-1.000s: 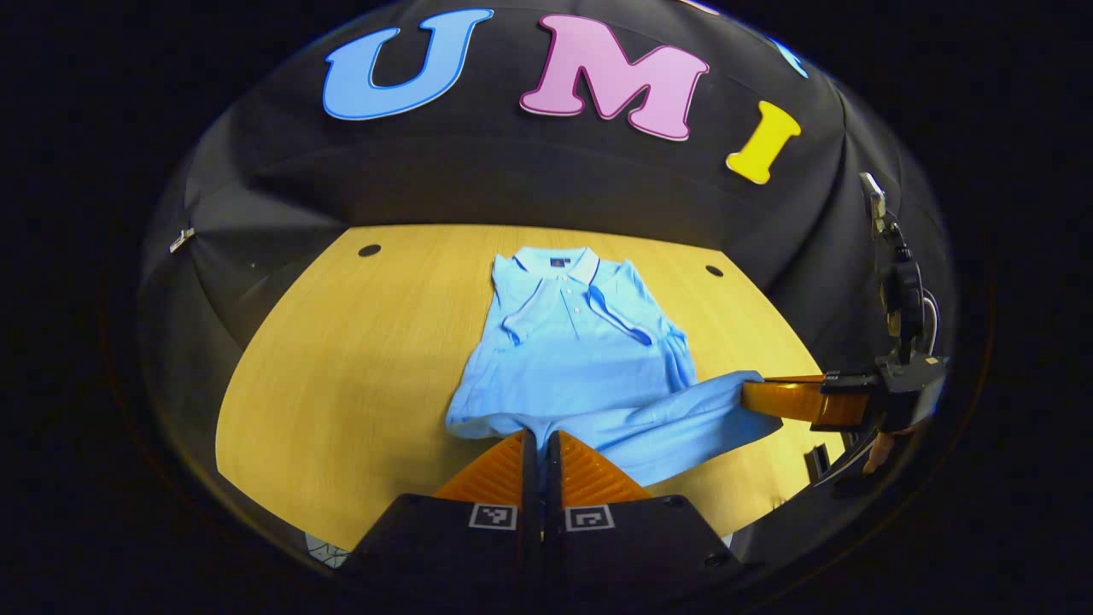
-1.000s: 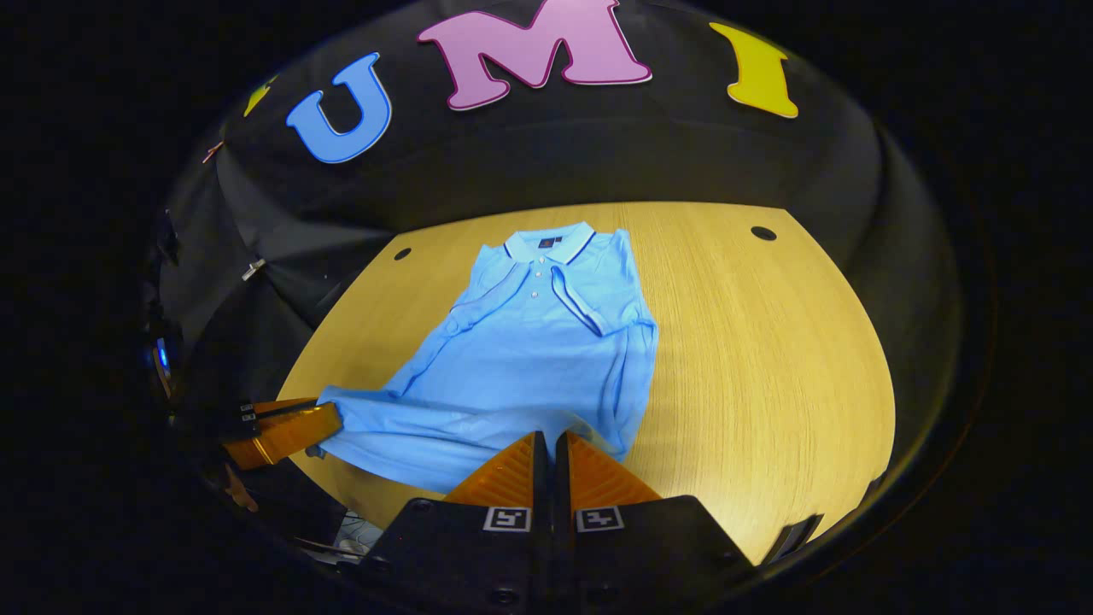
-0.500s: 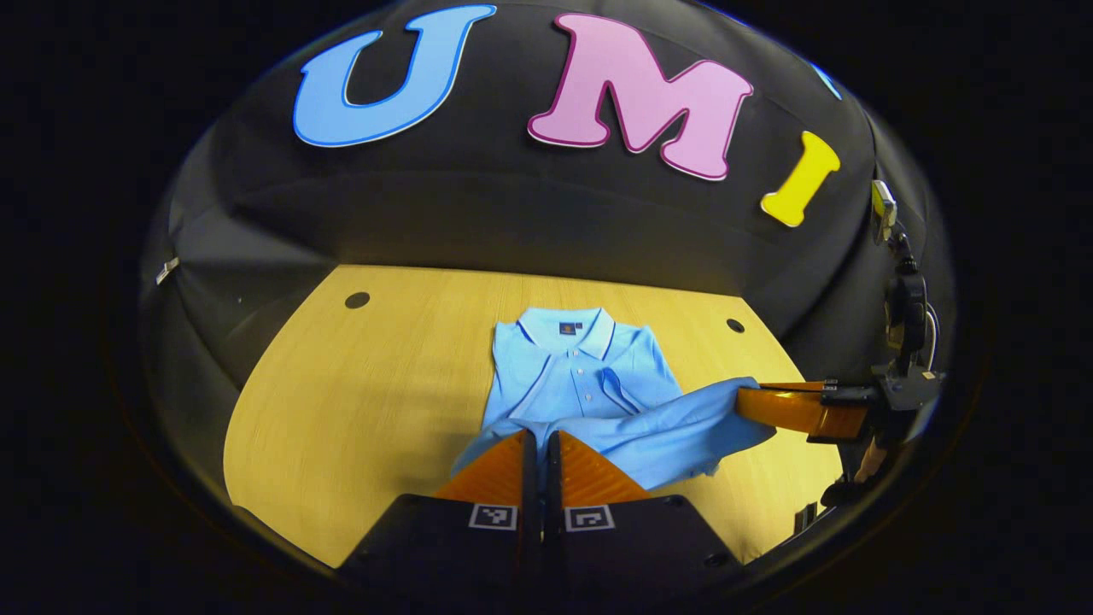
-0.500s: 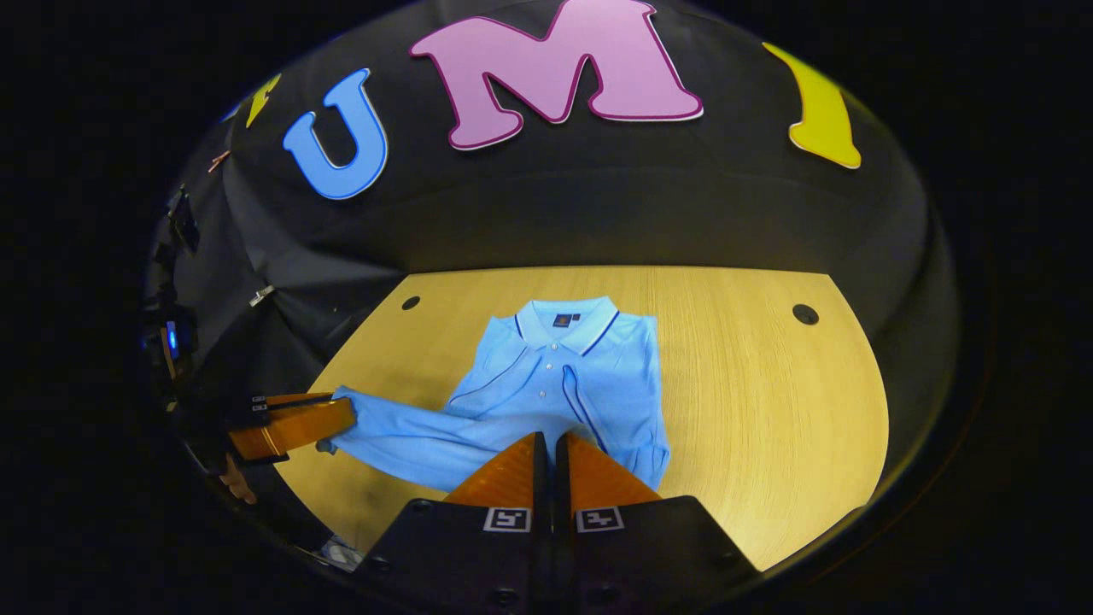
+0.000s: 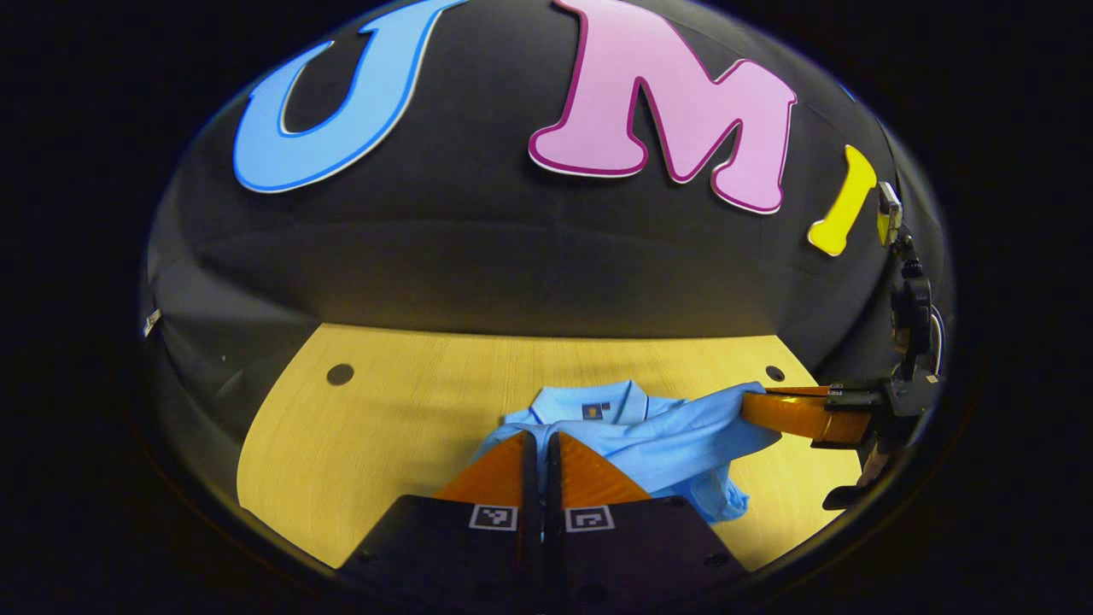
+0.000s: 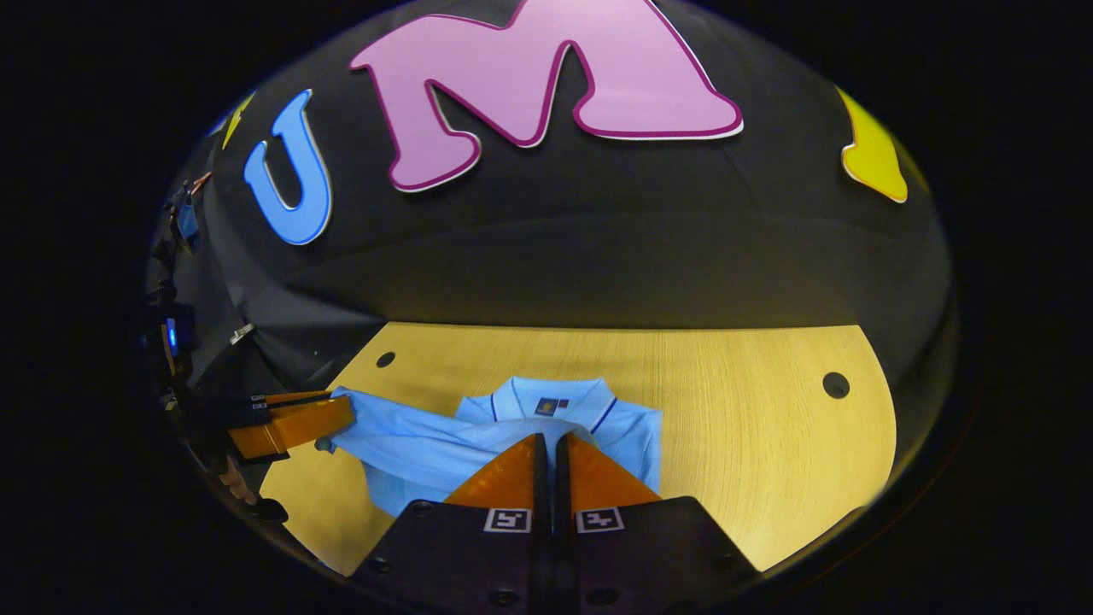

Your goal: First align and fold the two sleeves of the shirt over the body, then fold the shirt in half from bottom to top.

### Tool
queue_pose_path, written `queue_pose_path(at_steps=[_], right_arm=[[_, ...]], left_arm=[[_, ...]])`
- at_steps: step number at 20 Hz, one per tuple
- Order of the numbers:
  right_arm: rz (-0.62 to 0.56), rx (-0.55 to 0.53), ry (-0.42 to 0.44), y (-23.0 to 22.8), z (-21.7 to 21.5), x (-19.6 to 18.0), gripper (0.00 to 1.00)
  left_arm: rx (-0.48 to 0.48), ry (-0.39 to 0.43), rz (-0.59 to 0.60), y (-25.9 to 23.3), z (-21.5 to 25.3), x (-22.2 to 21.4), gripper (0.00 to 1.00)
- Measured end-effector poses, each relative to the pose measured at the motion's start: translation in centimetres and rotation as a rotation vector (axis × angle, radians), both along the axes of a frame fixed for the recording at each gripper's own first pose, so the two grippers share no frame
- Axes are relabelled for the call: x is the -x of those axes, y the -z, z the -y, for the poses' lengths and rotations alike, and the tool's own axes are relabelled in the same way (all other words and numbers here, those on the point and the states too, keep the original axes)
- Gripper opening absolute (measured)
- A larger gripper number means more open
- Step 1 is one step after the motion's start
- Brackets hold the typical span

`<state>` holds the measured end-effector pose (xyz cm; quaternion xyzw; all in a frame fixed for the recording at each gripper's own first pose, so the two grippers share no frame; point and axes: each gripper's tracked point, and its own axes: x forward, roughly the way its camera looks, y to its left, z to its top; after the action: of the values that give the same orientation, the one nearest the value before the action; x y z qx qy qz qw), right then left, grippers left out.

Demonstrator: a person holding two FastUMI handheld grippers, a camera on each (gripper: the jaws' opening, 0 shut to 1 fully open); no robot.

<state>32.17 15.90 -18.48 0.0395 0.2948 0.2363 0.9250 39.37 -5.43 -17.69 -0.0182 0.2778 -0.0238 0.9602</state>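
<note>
Left gripper view: the left gripper [image 5: 540,444] stands at the bottom centre of the frame, its jaws pressed together on the hem of the light blue shirt [image 5: 662,440], which lies bunched on the wooden bench [image 5: 384,427] just right of centre. The lifted hem hides most of the shirt's body; the collar [image 5: 593,401] with its small dark label peeks out above the fold. At the right edge the right gripper [image 5: 760,410] comes in sideways, its jaws clamped on the other corner of the hem, so the cloth stretches in a band between the two tools. Two small dark holes [image 5: 340,374] mark the bench at the frame's left and right. The black booth wall [image 5: 512,265] rises behind.

Right gripper view: the right gripper [image 6: 551,448] sits at the bottom centre, jaws closed on the shirt's [image 6: 427,448] hem, which covers the lower part of the garment. The collar [image 6: 551,401], trimmed with dark piping, shows just above the fingertips. At the left edge the left gripper [image 6: 337,414] holds the far corner of the hem, jaws closed on it. Bare bench [image 6: 751,427] spreads across the right half of the frame, one hole [image 6: 835,384] near its edge.
</note>
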Motion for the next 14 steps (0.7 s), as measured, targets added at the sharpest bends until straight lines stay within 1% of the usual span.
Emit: queue_pose_path(at_steps=[3, 5, 7, 9, 12, 13, 14], right_arm=[[0.045, 0.059, 0.016, 1.7, 0.2, -4.3, 0.05], [0.03, 0.057, 0.032, 3.6, -0.3, -6.6, 0.04], [0.038, 0.086, 0.048, 5.8, 0.1, -8.8, 0.04], [0.041, 0.109, 0.053, 7.7, 0.0, -10.1, 0.04], [0.002, 0.097, 0.08, 10.7, -0.1, -11.2, 0.05], [-0.01, 0.1, 0.088, 11.6, 0.1, -11.4, 0.05], [-0.017, 0.118, 0.095, 12.3, 0.3, -11.4, 0.05]], left_arm=[[-0.009, 0.01, 0.005, 2.1, -0.3, -4.3, 0.06], [0.012, 0.002, 0.006, 3.9, -0.7, -7.1, 0.06], [0.037, -0.008, 0.011, 5.8, -1.2, -9.4, 0.06], [0.05, -0.007, -0.002, 8.3, -1.6, -11.2, 0.06], [0.041, -0.015, -0.03, 12.0, -2.0, -12.9, 0.06], [0.05, -0.024, -0.033, 12.9, -2.1, -13.4, 0.06], [0.061, -0.028, -0.04, 13.5, -2.2, -13.6, 0.11]])
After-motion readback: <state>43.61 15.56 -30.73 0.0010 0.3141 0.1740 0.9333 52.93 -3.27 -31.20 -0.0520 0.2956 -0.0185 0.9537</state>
